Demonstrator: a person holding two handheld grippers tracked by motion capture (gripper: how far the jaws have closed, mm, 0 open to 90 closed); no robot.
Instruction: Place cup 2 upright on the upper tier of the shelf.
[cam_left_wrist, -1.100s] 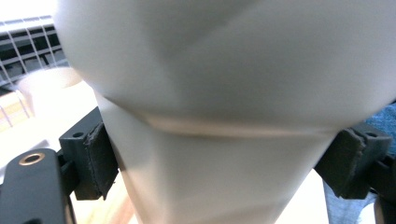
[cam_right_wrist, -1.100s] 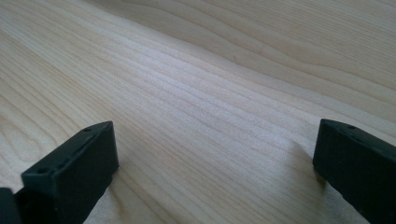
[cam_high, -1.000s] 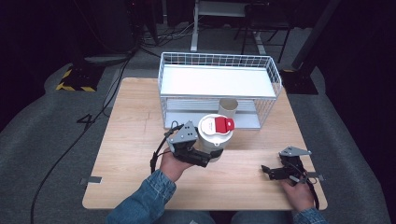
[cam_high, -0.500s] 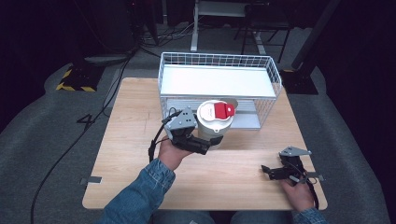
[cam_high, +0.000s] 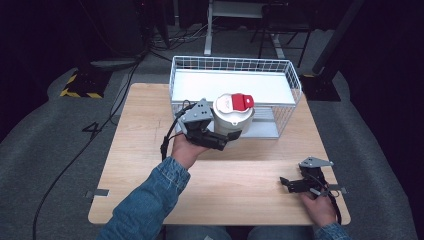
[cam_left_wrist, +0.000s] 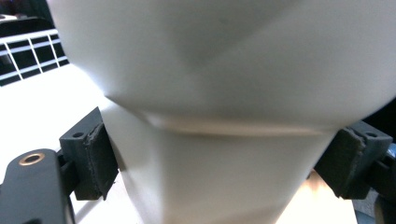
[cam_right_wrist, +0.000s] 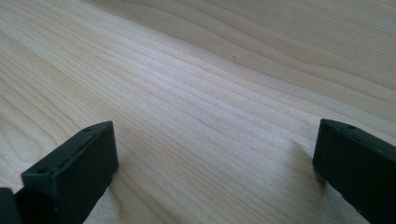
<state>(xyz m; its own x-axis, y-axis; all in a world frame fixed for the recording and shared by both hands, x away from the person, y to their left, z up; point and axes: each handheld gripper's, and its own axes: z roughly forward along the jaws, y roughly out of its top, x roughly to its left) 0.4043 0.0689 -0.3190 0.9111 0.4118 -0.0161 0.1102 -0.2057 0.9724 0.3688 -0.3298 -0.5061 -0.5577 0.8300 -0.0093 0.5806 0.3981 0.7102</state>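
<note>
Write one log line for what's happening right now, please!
left gripper: shut on white cup, held over basket front edge | right gripper: open, resting on table

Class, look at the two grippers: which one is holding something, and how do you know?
The left gripper: its pads clamp the white container with the red lid. The right gripper sits open over bare table.

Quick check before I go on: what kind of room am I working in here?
Probably a lab or recording studio, not a home. A bare wooden table stands on grey carpet, dark all round, with cables trailing over the floor, a yellow-and-black hazard-striped block and desk legs behind the white wire basket.
</note>
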